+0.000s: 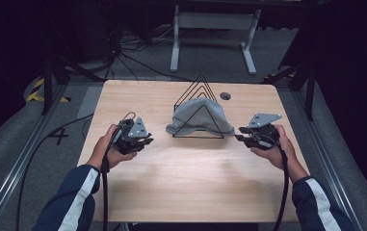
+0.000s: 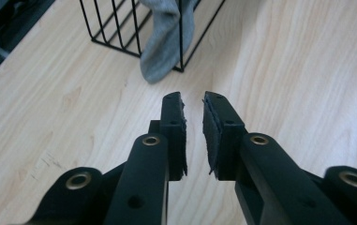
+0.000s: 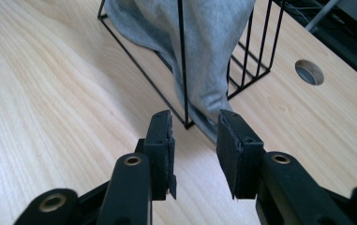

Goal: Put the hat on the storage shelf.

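A grey cloth [image 1: 200, 118] hangs over a black wire rack [image 1: 201, 82] of triangular frames, at the middle of the wooden table [image 1: 181, 187]. My left gripper [image 1: 147, 140] is to the left of the rack, a short way off. Its jaws stand a little apart with nothing between them. In the left gripper view, the left gripper [image 2: 193, 101] points at the cloth's hanging end [image 2: 159, 51]. My right gripper [image 1: 239, 134] sits just right of the rack. In the right gripper view, the right gripper [image 3: 195, 119] is open and empty, close to the cloth [image 3: 204, 47] and a rack wire [image 3: 182, 70].
A round cable hole [image 1: 225, 96] lies in the table behind the rack and is also seen in the right gripper view [image 3: 309, 71]. Beyond the far table edge are cables and a white stand [image 1: 215, 21] on the floor.
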Demonstrator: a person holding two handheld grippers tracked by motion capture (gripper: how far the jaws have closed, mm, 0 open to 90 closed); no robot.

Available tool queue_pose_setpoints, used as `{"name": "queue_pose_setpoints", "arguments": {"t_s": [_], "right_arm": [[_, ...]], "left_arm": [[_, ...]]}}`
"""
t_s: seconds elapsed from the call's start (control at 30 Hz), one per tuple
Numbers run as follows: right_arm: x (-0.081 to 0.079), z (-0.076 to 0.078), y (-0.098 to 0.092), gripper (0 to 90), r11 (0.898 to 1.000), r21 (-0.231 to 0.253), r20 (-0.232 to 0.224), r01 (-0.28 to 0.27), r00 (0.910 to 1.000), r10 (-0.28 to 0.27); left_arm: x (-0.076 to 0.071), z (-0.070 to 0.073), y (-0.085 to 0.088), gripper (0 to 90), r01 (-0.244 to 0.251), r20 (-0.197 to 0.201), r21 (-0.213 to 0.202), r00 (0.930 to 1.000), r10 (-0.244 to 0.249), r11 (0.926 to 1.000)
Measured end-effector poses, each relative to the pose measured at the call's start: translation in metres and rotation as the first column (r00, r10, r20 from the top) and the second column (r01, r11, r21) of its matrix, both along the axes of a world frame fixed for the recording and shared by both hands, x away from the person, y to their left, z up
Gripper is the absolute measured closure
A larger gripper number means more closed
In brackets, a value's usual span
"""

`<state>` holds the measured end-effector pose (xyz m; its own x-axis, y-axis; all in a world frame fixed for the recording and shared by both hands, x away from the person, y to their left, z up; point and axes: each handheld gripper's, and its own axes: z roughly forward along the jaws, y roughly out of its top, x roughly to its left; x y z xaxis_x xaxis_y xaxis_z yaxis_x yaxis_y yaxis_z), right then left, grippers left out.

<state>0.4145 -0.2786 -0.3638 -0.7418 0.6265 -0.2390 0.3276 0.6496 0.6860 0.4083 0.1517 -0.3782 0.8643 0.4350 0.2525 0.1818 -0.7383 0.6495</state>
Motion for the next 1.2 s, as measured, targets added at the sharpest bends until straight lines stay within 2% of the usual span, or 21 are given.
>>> {"name": "queue_pose_setpoints", "arguments": {"t_s": [0.13,0.27,0.37,0.47,0.6,0.67,0.73,0.8,0.9,1.07,1.13,1.17,1.2], "right_arm": [[-0.009,-0.005,-0.007,64.5,1.0,-0.007,-0.006,-0.001,1.0,0.001],[-0.018,-0.013,-0.014,62.5,1.0,-0.021,-0.013,-0.003,0.9999,0.003],[-0.025,-0.019,-0.02,61.0,1.0,-0.03,-0.024,-0.001,0.9997,0.0],[-0.032,-0.025,-0.025,58.5,0.999,-0.051,-0.027,-0.007,0.9996,0.006],[-0.043,-0.033,-0.033,51.0,0.999,-0.05,-0.029,-0.008,0.9996,0.006],[-0.048,-0.038,-0.038,47.5,0.999,-0.042,-0.028,-0.006,0.9996,0.005],[-0.053,-0.044,-0.043,44.0,0.999,-0.033,-0.033,0.007,0.9994,-0.008],[-0.058,-0.051,-0.047,42.3,0.999,-0.03,-0.037,0.013,0.9992,-0.014],[-0.066,-0.064,-0.053,38.2,0.999,-0.037,-0.047,0.029,0.9984,-0.03],[-0.076,-0.079,-0.07,36.6,0.997,0.025,-0.079,0.067,0.9947,-0.065],[-0.08,-0.084,-0.078,35.5,0.994,0.064,-0.095,0.092,0.9918,-0.086],[-0.08,-0.084,-0.078,35.5,0.994,0.064,-0.095,0.092,0.9918,-0.086],[-0.082,-0.086,-0.081,34.7,0.992,0.073,-0.099,0.099,0.9909,-0.091]], "left_arm": [[-0.009,-0.006,0.008,74.6,-0.005,-0.011,-0.001,0.9999,0.005,1.0],[-0.017,-0.014,0.017,71.5,-0.014,-0.027,0.02,0.9995,0.015,0.9997],[-0.022,-0.022,0.025,68.4,-0.032,-0.053,0.018,0.9981,0.033,0.9993],[-0.028,-0.031,0.031,60.0,-0.033,-0.072,0.029,0.9968,0.035,0.999],[-0.037,-0.044,0.038,49.7,-0.037,-0.091,0.032,0.995,0.04,0.9988],[-0.042,-0.049,0.042,45.7,-0.045,-0.087,0.04,0.995,0.049,0.9982],[-0.046,-0.055,0.045,40.2,-0.056,-0.093,0.034,0.9939,0.059,0.9978],[-0.05,-0.06,0.048,38.3,-0.058,-0.098,0.034,0.9933,0.061,0.9978],[-0.054,-0.068,0.054,33.9,-0.063,-0.112,0.012,0.9916,0.064,0.9979],[-0.06,-0.08,0.061,27.8,-0.086,-0.133,-0.009,0.9875,0.084,0.9962],[-0.062,-0.082,0.064,26.3,-0.092,-0.143,-0.016,0.9857,0.088,0.9957],[-0.062,-0.082,0.064,25.6,-0.092,-0.143,-0.016,0.9857,0.088,0.9957],[-0.064,-0.086,0.066,25.6,-0.107,-0.145,-0.042,0.9843,0.1,0.9934]]}}
